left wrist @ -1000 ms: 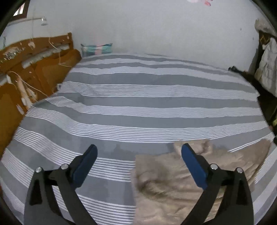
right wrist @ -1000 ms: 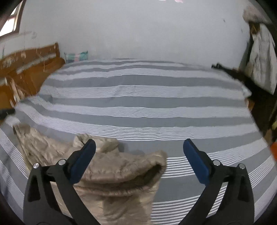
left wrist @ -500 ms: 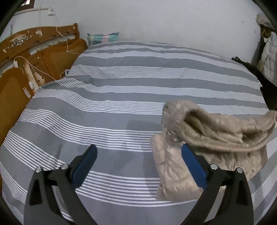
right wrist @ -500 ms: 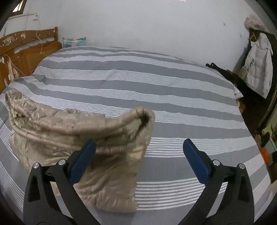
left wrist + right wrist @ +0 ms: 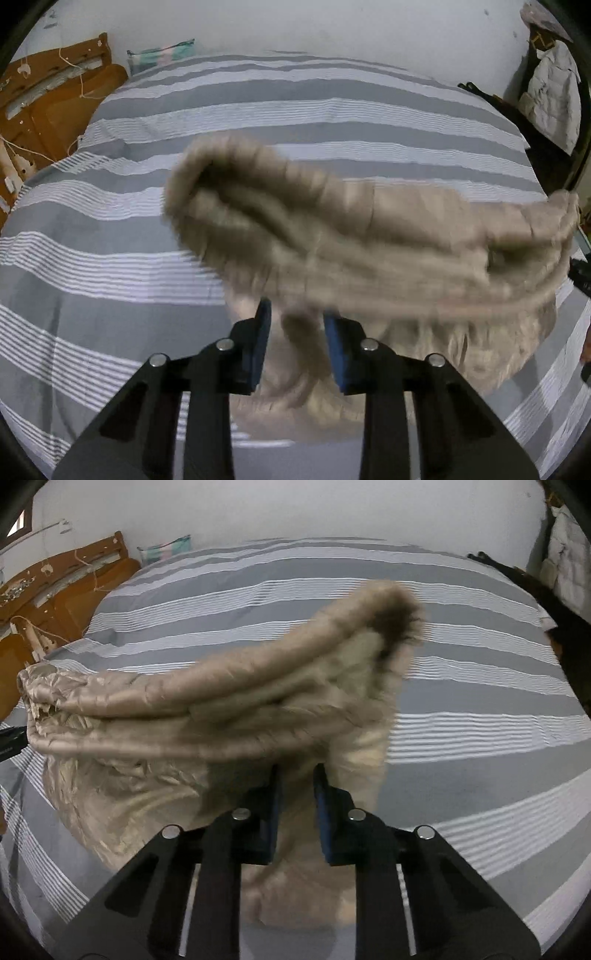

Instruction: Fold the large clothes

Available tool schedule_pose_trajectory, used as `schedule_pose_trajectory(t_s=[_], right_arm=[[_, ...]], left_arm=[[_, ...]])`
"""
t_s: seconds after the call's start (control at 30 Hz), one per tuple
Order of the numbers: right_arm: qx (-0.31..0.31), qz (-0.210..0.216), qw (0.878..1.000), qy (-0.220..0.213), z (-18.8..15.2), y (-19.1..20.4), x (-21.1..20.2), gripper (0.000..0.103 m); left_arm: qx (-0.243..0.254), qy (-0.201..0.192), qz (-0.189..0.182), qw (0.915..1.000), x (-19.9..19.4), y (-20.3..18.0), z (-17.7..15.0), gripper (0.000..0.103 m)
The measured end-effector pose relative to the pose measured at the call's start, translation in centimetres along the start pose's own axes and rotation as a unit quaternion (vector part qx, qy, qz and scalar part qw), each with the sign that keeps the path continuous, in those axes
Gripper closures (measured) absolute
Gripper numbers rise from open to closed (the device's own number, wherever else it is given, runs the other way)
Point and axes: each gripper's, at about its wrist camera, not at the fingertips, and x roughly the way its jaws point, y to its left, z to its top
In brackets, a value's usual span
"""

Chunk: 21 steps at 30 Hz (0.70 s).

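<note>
Left wrist view: sits just behind the left gripper [image 5: 297,321], looks forward and down along its fingers, close over the beige puffer jacket [image 5: 369,236]. Striped bed [image 5: 110,258] fills the frame; headboard [image 5: 55,99] at 10 o'clock.

Right wrist view: same mounting behind the right gripper [image 5: 297,779], same downward tilt, equally close.

Shared: jacket, bed, headboard, far wall at 12 o'clock.

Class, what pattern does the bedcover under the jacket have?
Grey and white stripes on the bedcover, clearest in the right wrist view.
</note>
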Motion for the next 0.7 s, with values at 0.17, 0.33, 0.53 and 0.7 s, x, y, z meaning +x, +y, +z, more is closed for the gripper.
schedule_pose_trajectory(t_s=[0.17, 0.33, 0.53, 0.7], right_arm=[[0.024, 0.01, 1.0, -0.004, 5.2, -0.5, 2.1, 0.086], [0.055, -0.027, 0.998, -0.013, 8.7, -2.5, 2.3, 0.035], [0.067, -0.043, 0.997, 0.013, 6.7, -5.6, 2.9, 0.009], [0.095, -0.025, 0.993, 0.072, 4.0, -7.7, 5.5, 0.009]], left_arm=[[-0.018, -0.012, 0.028, 0.9994, 1.5, 0.4, 5.0, 0.073], [-0.079, -0.012, 0.06, 0.995, 2.3, 3.4, 8.3, 0.029], [-0.064, 0.025, 0.065, 0.9955, 3.3, 4.6, 5.1, 0.019], [-0.048, 0.057, 0.042, 0.9963, 4.7, 4.7, 3.1, 0.018]])
